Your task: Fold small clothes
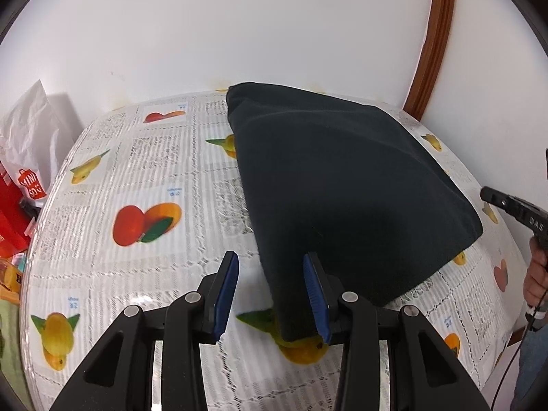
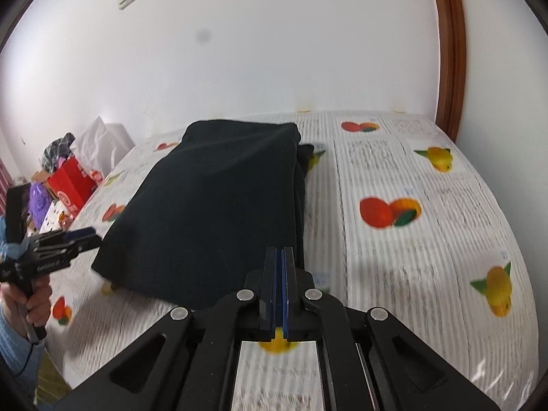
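1. We hold the left gripper (image 1: pixel 270 294) low over the table (image 1: pixel 144 267). Its jaws stand wide apart, with nothing between the blue pads (image 1: pixel 226 294).
2. The near corner of the dark garment (image 1: pixel 342 188) lies just inside the right-hand pad of the left gripper. We cannot tell whether cloth and pad touch.
3. We hold the right gripper (image 2: pixel 279 291) with its jaws pressed together. Only a thin slit shows between its blue pads (image 2: pixel 274 287), and no cloth is clamped in them.
4. The dark garment (image 2: pixel 212 205) lies folded flat on the table (image 2: pixel 428 257), reaching from the near edge toward the white wall (image 2: pixel 274 51). Along its right side, in the right wrist view, stacked layer edges show.
5. The tip of the right gripper sits at the near right edge of the garment. We cannot tell whether it touches.
6. The tablecloth carries a print of fruit and text panels.
7. In the right wrist view, the left gripper (image 2: pixel 80 236) appears at the left, gripped by a hand (image 2: pixel 36 304) in a blue sleeve.
8. At the table's far left stand a white bag (image 1: pixel 30 144) and a red box (image 2: pixel 73 181).
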### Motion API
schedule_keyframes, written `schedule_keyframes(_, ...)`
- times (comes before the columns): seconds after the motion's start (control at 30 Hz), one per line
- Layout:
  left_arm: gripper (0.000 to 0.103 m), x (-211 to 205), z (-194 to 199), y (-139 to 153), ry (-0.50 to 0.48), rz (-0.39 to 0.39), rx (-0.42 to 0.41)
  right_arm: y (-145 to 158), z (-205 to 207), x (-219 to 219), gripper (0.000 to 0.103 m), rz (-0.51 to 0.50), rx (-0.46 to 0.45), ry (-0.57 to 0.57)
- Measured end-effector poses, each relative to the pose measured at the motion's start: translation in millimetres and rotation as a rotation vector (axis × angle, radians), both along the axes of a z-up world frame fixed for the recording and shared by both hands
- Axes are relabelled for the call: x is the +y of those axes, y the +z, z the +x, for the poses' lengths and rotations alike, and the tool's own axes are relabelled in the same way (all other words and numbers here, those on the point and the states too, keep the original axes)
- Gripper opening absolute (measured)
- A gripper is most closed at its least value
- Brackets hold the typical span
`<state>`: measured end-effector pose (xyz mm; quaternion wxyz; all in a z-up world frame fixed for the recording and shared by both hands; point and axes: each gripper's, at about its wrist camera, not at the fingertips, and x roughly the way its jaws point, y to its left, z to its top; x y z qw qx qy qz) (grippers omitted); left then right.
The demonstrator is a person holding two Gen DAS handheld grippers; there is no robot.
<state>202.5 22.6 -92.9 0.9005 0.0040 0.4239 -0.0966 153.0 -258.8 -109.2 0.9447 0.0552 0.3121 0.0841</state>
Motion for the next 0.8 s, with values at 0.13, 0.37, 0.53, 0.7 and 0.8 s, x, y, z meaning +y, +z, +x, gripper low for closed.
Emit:
schedule_keyframes(0.13,0.05,7,15,3,0.006,-0.024,0.001,10,36,10,0.011,-0.045,0.022,-0.031)
schedule_keyframes(0.37,0.05,6,54,1,0.0,-0.023,0.017,19,114,14,0.036,-0.008,0.067,-0.051)
schedule_keyframes(0.53,0.05,-1,85,-1,-0.043,-0.041,0.013,24,168,13,0.046,0.031,0.087,-0.067)
schedule_keyframes(0.7,0.05,-12,119,-6,-0.058,-0.04,0.019,14,221,8,0.046,0.095,0.167,-0.094)
schedule_keyframes(0.8,0.05,-15,128,-10,-0.062,-0.062,0.018,3,238,2,0.009,0.2,0.19,-0.069)
